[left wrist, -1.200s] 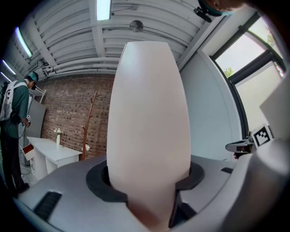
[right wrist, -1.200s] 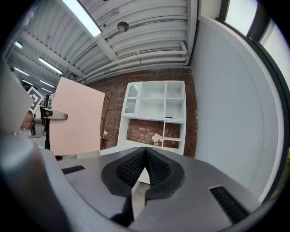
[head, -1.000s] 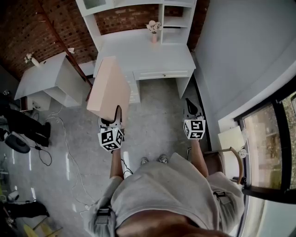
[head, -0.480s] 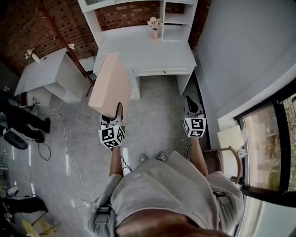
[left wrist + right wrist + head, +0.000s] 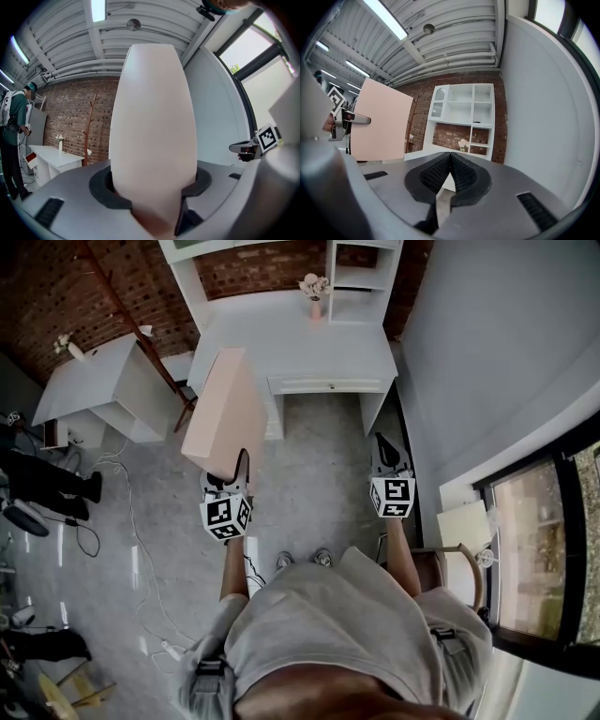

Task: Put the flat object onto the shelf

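In the head view, the flat object (image 5: 223, 413), a pale pink board, is held upright on its lower edge by the left gripper (image 5: 229, 480), well short of the white desk (image 5: 300, 348) and the shelf unit (image 5: 362, 279) above it. The board is probably carried on edge so that it can be slid into a compartment. The right gripper (image 5: 383, 450) is held beside it, apart from the board and empty. In the left gripper view, the jaws are seen clamped on the board's edge, one pad on each face, and the board fills the middle of the picture. In the right gripper view, the jaws are seen pressed together with nothing between them; the shelf unit is faced from a distance, so the approach is judged unfinished.
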Motion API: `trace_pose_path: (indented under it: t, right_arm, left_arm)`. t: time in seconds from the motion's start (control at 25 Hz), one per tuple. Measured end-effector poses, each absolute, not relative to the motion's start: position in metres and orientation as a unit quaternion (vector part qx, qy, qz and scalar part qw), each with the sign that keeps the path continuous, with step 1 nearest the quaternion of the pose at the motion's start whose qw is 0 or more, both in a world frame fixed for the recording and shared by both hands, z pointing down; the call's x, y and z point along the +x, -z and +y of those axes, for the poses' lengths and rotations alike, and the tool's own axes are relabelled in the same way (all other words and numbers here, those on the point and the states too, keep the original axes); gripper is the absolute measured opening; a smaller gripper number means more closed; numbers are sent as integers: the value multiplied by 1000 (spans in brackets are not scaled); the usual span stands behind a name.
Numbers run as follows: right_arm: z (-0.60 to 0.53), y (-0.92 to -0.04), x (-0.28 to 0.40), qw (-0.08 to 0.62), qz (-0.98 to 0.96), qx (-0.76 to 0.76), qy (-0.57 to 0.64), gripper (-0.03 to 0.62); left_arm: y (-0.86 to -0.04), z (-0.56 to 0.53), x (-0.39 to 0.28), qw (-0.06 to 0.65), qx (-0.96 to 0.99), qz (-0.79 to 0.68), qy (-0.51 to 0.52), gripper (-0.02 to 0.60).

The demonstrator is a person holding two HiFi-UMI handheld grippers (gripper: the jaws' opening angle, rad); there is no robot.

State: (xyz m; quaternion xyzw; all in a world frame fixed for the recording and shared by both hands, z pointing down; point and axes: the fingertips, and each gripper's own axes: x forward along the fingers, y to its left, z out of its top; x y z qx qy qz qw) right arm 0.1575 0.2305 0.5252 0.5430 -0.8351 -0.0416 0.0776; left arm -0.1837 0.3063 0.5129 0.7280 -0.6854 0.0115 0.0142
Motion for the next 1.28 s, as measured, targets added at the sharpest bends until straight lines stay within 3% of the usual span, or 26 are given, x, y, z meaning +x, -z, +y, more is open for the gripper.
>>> trace_pose_path:
  t: [0.84,1.28]
  right_arm:
    - [189,-537,168,79,-849,521,38,29]
    - [118,-543,147,86,-842,532,40,29]
  left_arm:
    - [-525,270,-158,23,719,-694,-11,270]
    - [-531,185,-176,24,732,-680,-4,270]
